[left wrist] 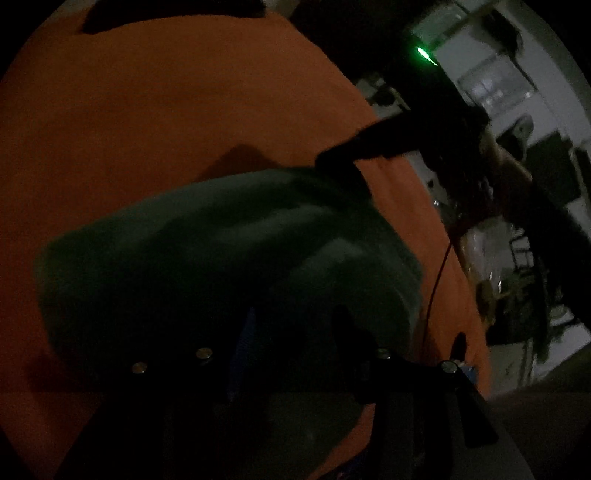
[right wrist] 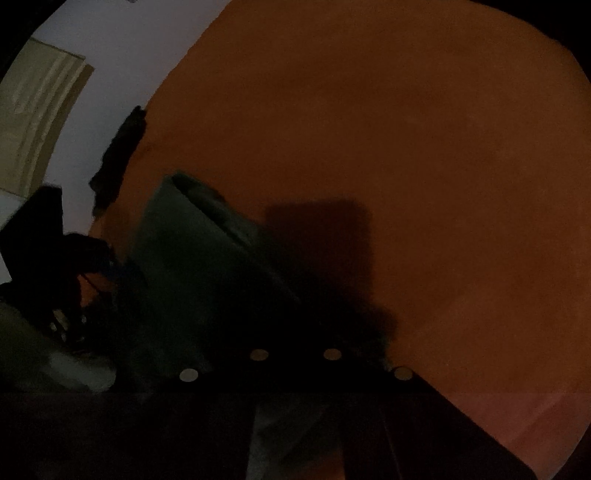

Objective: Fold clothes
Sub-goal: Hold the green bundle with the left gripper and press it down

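The frames are very dark. A dark green garment (left wrist: 203,251) lies bunched on the orange table cover (left wrist: 147,110) and runs up into my left gripper (left wrist: 295,325), whose fingers look shut on its near edge. My right gripper (left wrist: 334,160) pinches the garment's far corner, which is raised a little and casts a shadow. In the right wrist view the green garment (right wrist: 184,251) stretches from my right gripper (right wrist: 295,332) up and left, with the left gripper (right wrist: 92,254) as a black shape at its left side.
A black cloth (left wrist: 173,14) lies at the far edge of the orange cover; the right wrist view shows this black cloth (right wrist: 118,155) at the cover's left edge. A thin red cable (left wrist: 439,273) hangs near the table's right edge. Room clutter lies beyond.
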`<act>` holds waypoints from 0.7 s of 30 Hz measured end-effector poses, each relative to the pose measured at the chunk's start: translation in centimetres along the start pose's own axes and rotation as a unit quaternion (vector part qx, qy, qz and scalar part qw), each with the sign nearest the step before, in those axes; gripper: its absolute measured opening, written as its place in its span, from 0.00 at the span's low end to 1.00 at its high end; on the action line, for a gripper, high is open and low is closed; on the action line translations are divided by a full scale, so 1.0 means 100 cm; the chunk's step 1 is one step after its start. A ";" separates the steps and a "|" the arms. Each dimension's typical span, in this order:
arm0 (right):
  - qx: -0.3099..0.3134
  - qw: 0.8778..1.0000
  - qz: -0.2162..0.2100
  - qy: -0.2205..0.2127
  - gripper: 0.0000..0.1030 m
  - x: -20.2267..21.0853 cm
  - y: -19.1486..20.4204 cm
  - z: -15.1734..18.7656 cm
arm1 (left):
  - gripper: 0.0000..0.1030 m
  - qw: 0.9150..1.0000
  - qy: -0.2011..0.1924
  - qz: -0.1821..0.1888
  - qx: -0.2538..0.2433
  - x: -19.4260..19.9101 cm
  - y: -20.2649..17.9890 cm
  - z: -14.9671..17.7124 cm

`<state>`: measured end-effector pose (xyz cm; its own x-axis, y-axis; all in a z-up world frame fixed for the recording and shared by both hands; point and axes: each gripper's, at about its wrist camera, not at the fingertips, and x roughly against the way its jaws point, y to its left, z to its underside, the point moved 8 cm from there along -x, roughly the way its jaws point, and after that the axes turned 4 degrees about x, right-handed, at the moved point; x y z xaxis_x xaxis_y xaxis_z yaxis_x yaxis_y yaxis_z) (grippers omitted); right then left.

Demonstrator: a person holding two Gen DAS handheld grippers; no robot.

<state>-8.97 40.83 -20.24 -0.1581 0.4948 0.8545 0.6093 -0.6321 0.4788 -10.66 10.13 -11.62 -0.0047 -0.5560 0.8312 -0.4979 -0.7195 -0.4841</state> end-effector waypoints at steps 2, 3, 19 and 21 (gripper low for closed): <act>-0.002 1.000 -0.028 0.009 0.32 -0.001 -0.004 0.003 | 0.48 1.000 0.000 -0.003 -0.018 -0.002 -0.003 -0.003; -0.001 1.000 -0.026 0.005 0.52 -0.003 -0.005 0.000 | 0.50 1.000 0.001 -0.008 -0.015 -0.002 0.001 -0.006; -0.020 0.999 -0.012 -0.032 0.09 -0.044 -0.014 -0.014 | 0.50 1.000 -0.016 0.011 -0.016 -0.018 -0.015 0.061; -0.036 0.998 -0.006 -0.044 0.18 -0.037 -0.016 -0.017 | 0.50 0.999 -0.017 0.024 -0.020 -0.003 -0.012 0.052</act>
<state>-10.68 39.02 -23.81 -0.0940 0.5507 0.8294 0.5506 -0.6654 0.5042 -5.50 9.03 -12.72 0.0002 -0.6038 0.7972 -0.5319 -0.6751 -0.5112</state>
